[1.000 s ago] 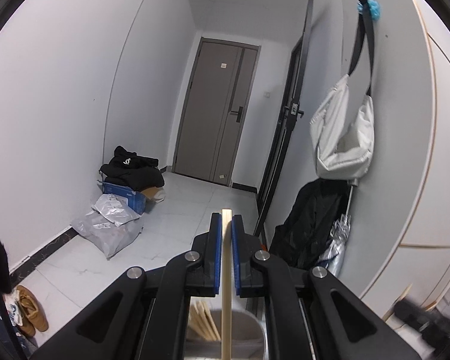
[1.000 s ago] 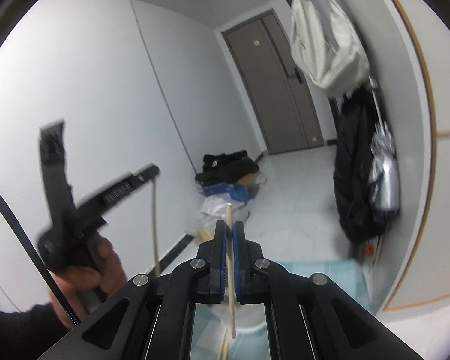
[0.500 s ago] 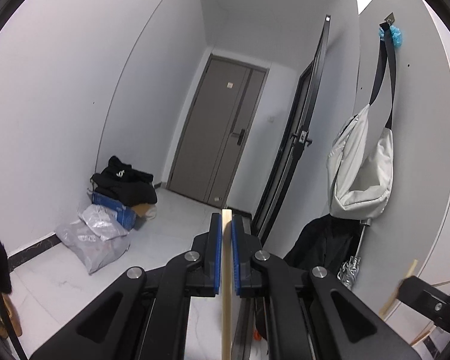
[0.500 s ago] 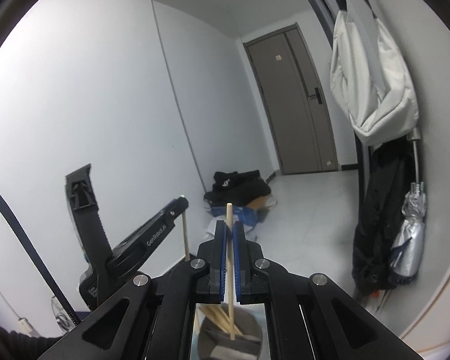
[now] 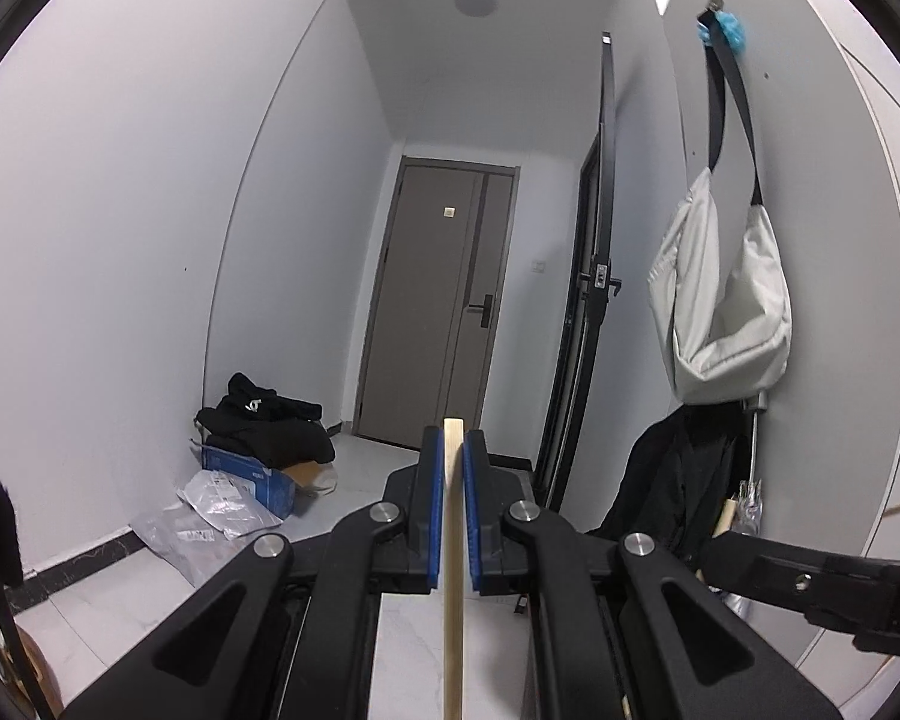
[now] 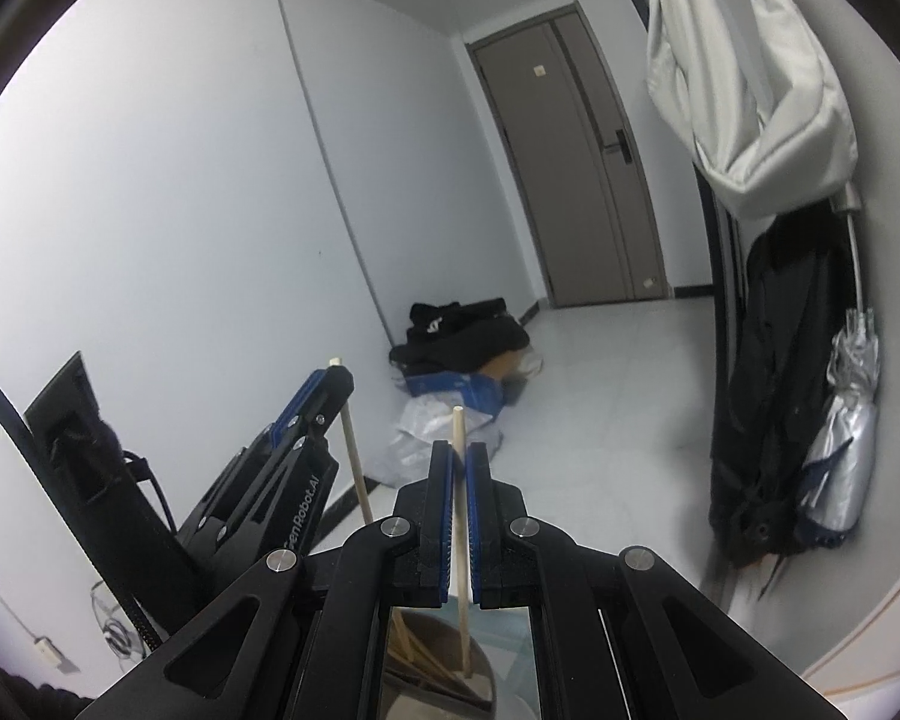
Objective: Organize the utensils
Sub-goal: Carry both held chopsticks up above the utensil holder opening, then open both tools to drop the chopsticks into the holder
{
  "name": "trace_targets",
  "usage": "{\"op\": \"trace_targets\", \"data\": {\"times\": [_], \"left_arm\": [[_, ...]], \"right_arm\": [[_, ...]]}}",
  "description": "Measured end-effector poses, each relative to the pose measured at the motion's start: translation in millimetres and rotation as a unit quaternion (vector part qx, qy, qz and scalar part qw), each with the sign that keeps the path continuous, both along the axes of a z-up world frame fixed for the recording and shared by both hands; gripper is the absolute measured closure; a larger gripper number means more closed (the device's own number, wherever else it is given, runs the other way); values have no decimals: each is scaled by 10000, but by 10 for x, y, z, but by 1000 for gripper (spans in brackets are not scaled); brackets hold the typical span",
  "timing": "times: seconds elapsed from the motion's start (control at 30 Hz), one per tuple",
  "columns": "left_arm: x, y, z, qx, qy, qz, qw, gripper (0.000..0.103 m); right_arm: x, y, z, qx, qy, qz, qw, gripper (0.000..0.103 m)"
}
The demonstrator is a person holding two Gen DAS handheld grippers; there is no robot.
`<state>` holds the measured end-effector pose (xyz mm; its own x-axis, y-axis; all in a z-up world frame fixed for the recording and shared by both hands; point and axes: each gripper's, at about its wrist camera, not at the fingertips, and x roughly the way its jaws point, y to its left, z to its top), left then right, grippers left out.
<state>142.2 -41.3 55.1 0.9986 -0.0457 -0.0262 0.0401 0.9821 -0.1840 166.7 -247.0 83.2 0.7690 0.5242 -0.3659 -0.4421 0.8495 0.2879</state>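
In the left wrist view my left gripper (image 5: 453,447) is shut on an upright wooden chopstick (image 5: 453,570). The black body of my right gripper (image 5: 810,582) juts in at the lower right. In the right wrist view my right gripper (image 6: 459,453) is shut on a second wooden chopstick (image 6: 461,516). That stick's lower end hangs over a round holder (image 6: 489,669) with several chopsticks inside. The left gripper (image 6: 336,375) stands just to the left with its own chopstick (image 6: 354,468), beside the holder rather than above it.
A hallway lies ahead with a brown door (image 5: 444,312). Black clothes on a blue box (image 6: 456,387) and plastic bags (image 5: 210,510) lie by the left wall. On the right wall hang a white bag (image 5: 720,300), a black coat (image 6: 768,390) and a silver umbrella (image 6: 840,438).
The left gripper has drawn in close beside the right one. The holder has dropped out of the left wrist view and sits under the right gripper. Both keep their chopsticks.
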Motion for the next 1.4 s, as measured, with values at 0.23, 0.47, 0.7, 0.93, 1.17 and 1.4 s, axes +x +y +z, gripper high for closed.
{"op": "trace_targets", "data": {"times": [0.23,0.47,0.7,0.93,1.17,1.4], "left_arm": [[-88,-107,-63,320,-105,-71,9994,100],[-154,-84,-129,343,133,-253,9990,100],[-283,-9,-172,402,388,-478,9973,99],[-391,37,-184,435,655,-675,9946,98],[-395,98,-219,342,1243,-1168,9847,98],[-379,121,-231,279,1840,-1746,9669,98]], "right_arm": [[-12,36,-133,-37,88,56,9999,99],[-62,-4,-199,-63,104,43,9999,100],[-117,-25,-242,-67,92,93,9999,100],[-144,38,-218,-208,-30,307,9993,100],[-184,139,-305,-499,-80,599,9969,100],[-354,251,-489,-755,-138,833,9936,98]]}}
